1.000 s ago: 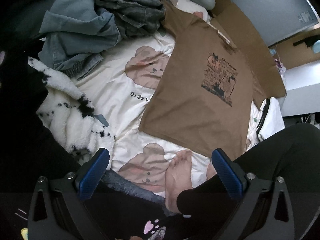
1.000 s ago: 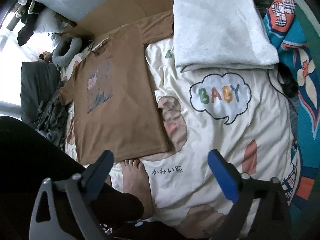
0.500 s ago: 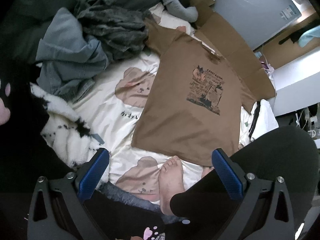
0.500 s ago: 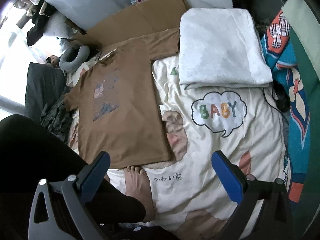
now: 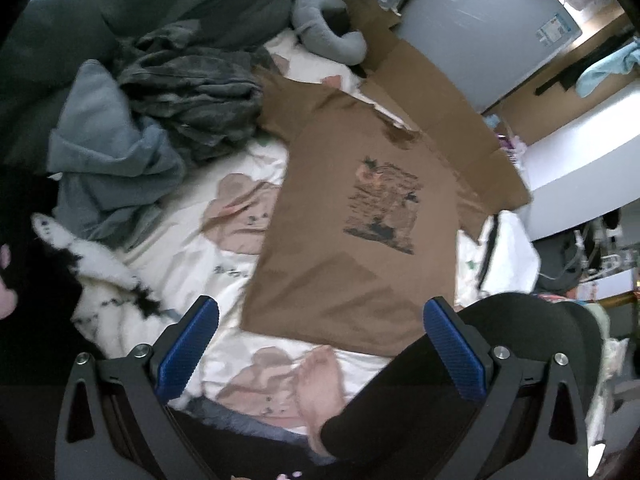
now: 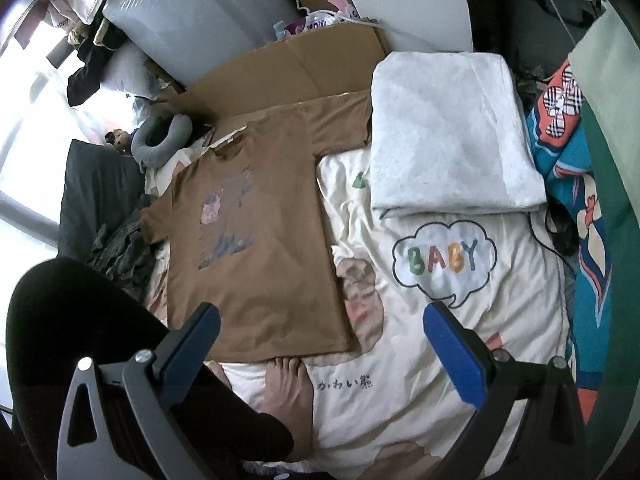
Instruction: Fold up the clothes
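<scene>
A brown T-shirt (image 5: 352, 240) with a printed picture lies flat, front up, on the cream bear-print bedspread (image 5: 224, 264); its collar points away from me. The right wrist view shows the same T-shirt (image 6: 260, 248) left of centre. My left gripper (image 5: 320, 344) hovers well above the shirt's hem, open, nothing between its blue pads. My right gripper (image 6: 320, 344) also hangs high over the bedspread (image 6: 440, 340), open and empty, to the right of the hem. A person's bare foot (image 5: 320, 384) rests just below the hem, seen again as a foot (image 6: 288, 388) in the right view.
A heap of grey and denim clothes (image 5: 152, 128) and a fluffy black-and-white garment (image 5: 100, 280) lie left of the shirt. Flattened cardboard (image 5: 440, 112) and a grey neck pillow (image 5: 328, 28) sit behind it. A folded white blanket (image 6: 448, 132) lies right. A black-clad leg (image 6: 80, 340) is at left.
Both grippers have risen and pulled back from the bed, so the shirt looks smaller and more of the room shows. The shirt has not moved. Both stay open.
</scene>
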Available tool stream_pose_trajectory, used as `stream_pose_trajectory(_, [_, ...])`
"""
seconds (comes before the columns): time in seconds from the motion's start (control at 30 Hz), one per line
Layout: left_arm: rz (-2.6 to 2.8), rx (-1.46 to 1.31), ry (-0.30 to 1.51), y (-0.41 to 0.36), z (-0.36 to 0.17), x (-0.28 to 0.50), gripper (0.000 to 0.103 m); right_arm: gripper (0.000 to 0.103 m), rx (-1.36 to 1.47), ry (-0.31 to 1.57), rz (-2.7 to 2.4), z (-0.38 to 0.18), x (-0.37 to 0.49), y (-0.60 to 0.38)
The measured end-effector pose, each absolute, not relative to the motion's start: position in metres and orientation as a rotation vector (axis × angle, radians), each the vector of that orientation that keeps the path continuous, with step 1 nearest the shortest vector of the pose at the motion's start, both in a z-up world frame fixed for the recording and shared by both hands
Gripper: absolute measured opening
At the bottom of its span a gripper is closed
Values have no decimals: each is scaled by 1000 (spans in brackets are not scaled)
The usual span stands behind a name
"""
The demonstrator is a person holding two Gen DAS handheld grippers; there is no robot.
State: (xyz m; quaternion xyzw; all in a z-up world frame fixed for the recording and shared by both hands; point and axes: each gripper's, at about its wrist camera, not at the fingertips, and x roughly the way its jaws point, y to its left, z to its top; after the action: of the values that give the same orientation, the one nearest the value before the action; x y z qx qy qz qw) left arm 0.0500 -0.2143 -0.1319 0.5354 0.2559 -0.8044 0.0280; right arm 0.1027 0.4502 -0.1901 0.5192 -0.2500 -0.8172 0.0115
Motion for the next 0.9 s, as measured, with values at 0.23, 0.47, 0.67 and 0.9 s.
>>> stream_pose_trajectory(0.23, [-2568, 1655, 631, -202, -117, 13, 102, 102, 1587, -775, -2542, -179, 89, 445])
stream_pose_trajectory(0.47, [-2592, 1677, 572, -195, -123, -23, 102, 102, 1585, -773, -2563, -175, 71, 450])
stream_pose_trajectory(0.67, [-2594, 1719, 555, -190, -128, -56, 102, 102, 1600, -771, -2592, -174, 59, 458])
stream_pose_trajectory(0.9, [-2605, 1734, 522, -187, -118, -100, 102, 102, 1595, -772, -2613, -168, 40, 463])
